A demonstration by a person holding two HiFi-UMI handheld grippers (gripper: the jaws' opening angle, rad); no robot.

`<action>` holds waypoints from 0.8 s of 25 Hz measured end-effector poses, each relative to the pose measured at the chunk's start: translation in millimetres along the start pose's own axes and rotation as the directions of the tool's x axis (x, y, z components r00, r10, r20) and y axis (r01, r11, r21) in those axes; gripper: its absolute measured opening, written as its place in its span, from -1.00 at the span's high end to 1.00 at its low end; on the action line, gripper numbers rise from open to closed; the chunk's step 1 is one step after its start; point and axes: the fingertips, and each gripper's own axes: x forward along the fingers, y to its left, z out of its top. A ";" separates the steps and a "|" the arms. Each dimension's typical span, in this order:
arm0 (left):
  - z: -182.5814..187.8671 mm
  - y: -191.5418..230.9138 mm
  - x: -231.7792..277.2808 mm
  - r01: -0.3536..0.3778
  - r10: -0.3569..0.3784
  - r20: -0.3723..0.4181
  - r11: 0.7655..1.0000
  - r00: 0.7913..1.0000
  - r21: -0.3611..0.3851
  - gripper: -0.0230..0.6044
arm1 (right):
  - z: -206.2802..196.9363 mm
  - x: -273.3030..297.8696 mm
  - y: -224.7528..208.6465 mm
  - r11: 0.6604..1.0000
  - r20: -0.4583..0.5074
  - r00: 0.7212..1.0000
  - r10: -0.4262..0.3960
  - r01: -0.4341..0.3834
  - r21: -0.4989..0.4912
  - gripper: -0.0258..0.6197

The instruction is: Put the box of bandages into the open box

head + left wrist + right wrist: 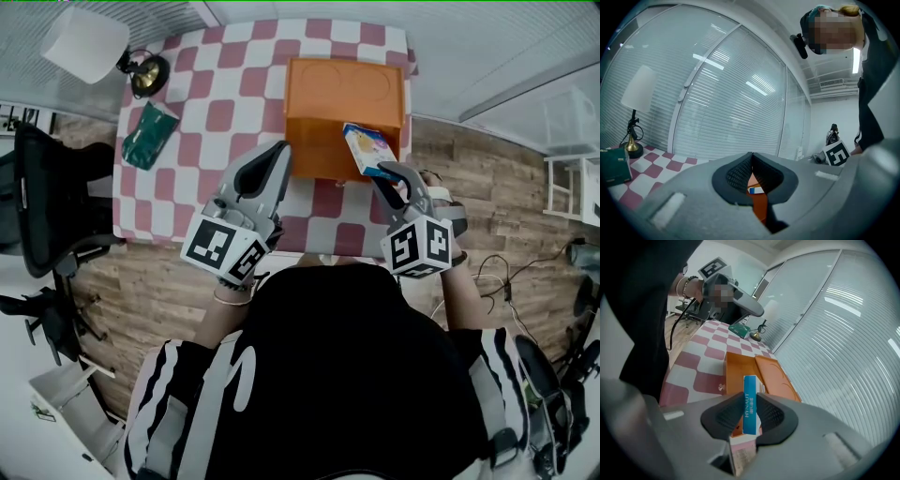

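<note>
Right tool (pixel 387 174): clamped on the box of bandages (pixel 368 150), pads on its two broad faces, so the narrow edge leads into the opening.
Box of bandages: in the air over the near right corner of the open box (pixel 323 150); not yet inside.
Left tool (pixel 279 155): jaws together, empty, beside the open box's near left, probably parked clear of the drop path.
Open box: on the bench (pixel 211 112), lid folded back for entry from above.
</note>
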 end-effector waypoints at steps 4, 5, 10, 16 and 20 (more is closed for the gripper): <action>-0.4 1.7 -2.3 -0.005 0.005 0.000 1.000 1.000 -0.004 0.93 | 0.2 2.6 1.5 1.000 -0.008 1.000 0.002 -0.002 -0.016 0.66; -0.5 2.1 -3.0 -0.006 0.006 0.001 1.000 1.000 -0.007 0.93 | 0.0 3.3 1.6 1.000 -0.013 1.000 0.000 0.000 -0.024 0.66; -1.5 4.8 -6.1 -0.011 0.011 0.003 1.000 1.000 -0.014 0.93 | -2.9 7.8 1.3 0.998 -0.045 0.999 -0.011 0.008 -0.066 0.66; -2.5 6.7 -10.2 -0.017 0.017 0.000 1.000 1.000 -0.017 0.93 | -4.1 11.0 1.3 0.997 -0.063 0.998 -0.018 0.013 -0.083 0.66; -2.8 7.0 -11.5 -0.018 0.018 -0.001 1.000 1.000 -0.021 0.93 | -4.3 12.9 1.0 0.996 -0.069 0.997 -0.023 0.017 -0.093 0.66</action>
